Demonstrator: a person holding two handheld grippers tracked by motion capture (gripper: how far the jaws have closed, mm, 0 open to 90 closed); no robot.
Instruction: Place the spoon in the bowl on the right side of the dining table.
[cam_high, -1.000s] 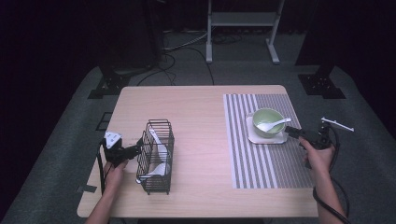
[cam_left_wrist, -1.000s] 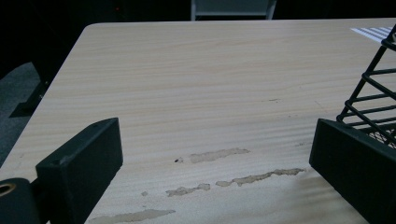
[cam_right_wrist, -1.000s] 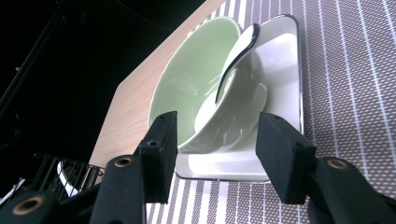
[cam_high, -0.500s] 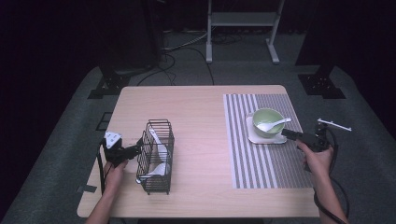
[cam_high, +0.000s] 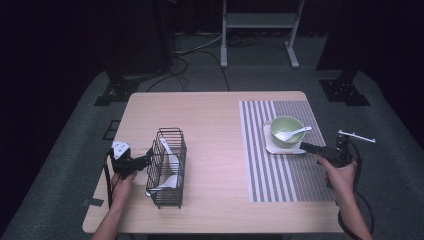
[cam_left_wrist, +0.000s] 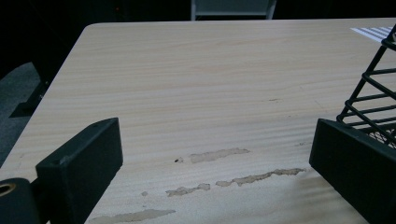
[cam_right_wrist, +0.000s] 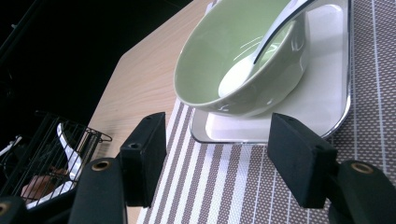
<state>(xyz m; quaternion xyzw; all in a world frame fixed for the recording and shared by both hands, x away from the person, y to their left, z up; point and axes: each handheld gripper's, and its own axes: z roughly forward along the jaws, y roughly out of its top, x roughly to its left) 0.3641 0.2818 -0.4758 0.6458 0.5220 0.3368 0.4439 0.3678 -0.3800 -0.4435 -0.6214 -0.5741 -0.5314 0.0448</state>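
Desk, light wood, rounded corners, carrying a striped mat along its right side. On the mat, toward the far right corner, sat a white square plate; on the plate stood a green bowl with a white spoon resting in it, scoop down in the bowl and handle leaning over the rim toward the right edge. The right gripper, held in the person's right hand over the mat near the right edge, pointed at the plate from just beside it; its fingers had just been opening and stood wide, with nothing between them, the plate and bowl lying just beyond the tips in the right gripper view. A black wire basket stood near the front left corner, upright, with white spoons inside, one leaning and one lying low. The left gripper, in the left hand close to the left edge, pointed at the basket's left wall; in the left gripper view its fingers stood wide apart over bare wood, gripping nothing, the right one close against the basket's wire, contact not certain. Pale smears marked the desk surface between those fingers.
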